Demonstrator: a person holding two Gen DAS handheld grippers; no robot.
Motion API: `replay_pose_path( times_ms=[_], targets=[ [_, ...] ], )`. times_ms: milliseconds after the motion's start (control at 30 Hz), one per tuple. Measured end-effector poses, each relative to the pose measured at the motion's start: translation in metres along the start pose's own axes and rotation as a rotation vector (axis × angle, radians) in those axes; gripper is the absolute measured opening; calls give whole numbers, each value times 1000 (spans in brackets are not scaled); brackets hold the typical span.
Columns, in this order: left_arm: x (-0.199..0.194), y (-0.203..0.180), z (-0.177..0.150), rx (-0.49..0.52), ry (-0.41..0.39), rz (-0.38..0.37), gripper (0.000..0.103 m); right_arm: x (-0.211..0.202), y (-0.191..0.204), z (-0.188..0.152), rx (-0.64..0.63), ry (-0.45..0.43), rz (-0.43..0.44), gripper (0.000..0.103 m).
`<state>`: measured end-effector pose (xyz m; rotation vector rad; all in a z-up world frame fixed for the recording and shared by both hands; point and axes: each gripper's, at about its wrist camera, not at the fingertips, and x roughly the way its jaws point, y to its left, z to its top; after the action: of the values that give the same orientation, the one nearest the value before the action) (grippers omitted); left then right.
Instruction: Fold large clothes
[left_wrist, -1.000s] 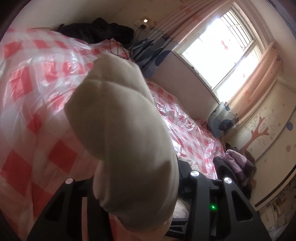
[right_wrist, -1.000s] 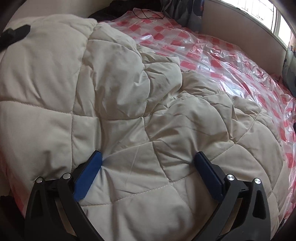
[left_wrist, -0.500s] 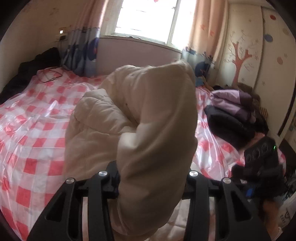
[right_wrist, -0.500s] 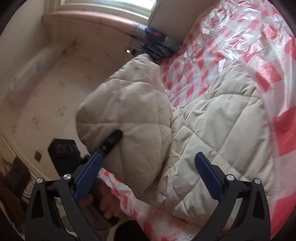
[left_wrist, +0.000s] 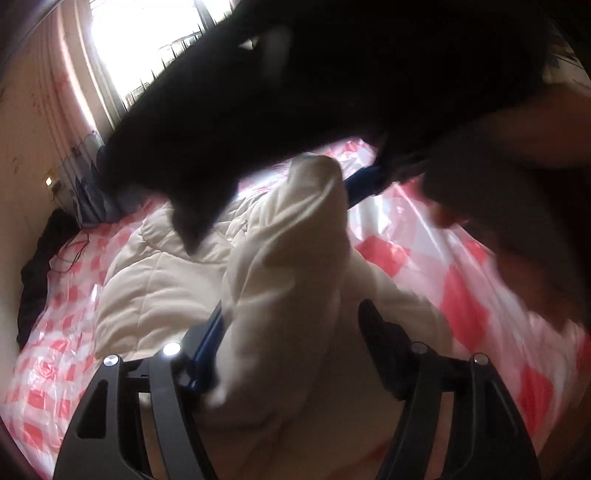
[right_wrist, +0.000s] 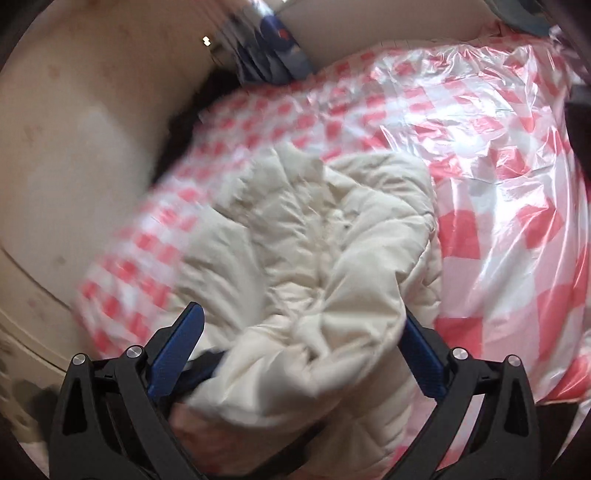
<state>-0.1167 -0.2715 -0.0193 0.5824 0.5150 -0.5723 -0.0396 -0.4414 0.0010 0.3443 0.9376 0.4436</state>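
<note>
The large cream quilted coat (left_wrist: 155, 288) lies bunched on a bed under a red-and-white checked plastic sheet (left_wrist: 461, 266). One thick fold of it rises between the fingers of my left gripper (left_wrist: 291, 314), whose jaws are opening around it. My right gripper hangs dark and blurred above that fold, with one blue pad (left_wrist: 364, 182) beside the fold's top. In the right wrist view, the same coat bunch (right_wrist: 314, 258) fills the wide gap of my right gripper (right_wrist: 301, 314), which is open. A finger of the left gripper shows low beside its left pad (right_wrist: 173, 354).
Checked plastic (right_wrist: 498, 184) covers the bed all round the coat. Dark clothes (left_wrist: 40, 258) and a cable lie at the bed's far left edge. A bright window (left_wrist: 147, 44) with pink curtains stands behind. A pale wall (right_wrist: 74, 147) borders the bed, and a blurred hand (left_wrist: 517, 229) is at right.
The left gripper rolled and carried the coat fold across the bed, and its jaws have widened. The right gripper swung over, so the fold now sits between its open pads.
</note>
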Motion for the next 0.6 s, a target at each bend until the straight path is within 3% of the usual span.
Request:
replay_pose_path(
  times_ms=[67, 167, 233, 333, 400, 500, 600],
  targets=[
    [-19, 1, -12, 44, 1, -35, 68, 15, -5, -5, 1, 52, -63, 97],
    [-54, 18, -26, 47, 5, -122, 68, 16, -16, -18, 13, 52, -112, 97],
    [-74, 51, -27, -81, -4, -191, 68, 16, -22, -31, 22, 30, -141, 97],
    [-83, 110, -13, -303, -58, -169, 69, 19, -30, -50, 45, 30, -163, 97],
    [-74, 149, -2, -466, -94, -107, 80, 25, -36, -60, 60, 45, -170, 97],
    [-37, 187, 12, -672, -100, -139, 81, 17, -37, -84, 59, 38, -198, 97],
    [23, 176, 16, -657, 16, -181, 81, 15, -47, -90, 84, 60, -177, 97]
  ],
)
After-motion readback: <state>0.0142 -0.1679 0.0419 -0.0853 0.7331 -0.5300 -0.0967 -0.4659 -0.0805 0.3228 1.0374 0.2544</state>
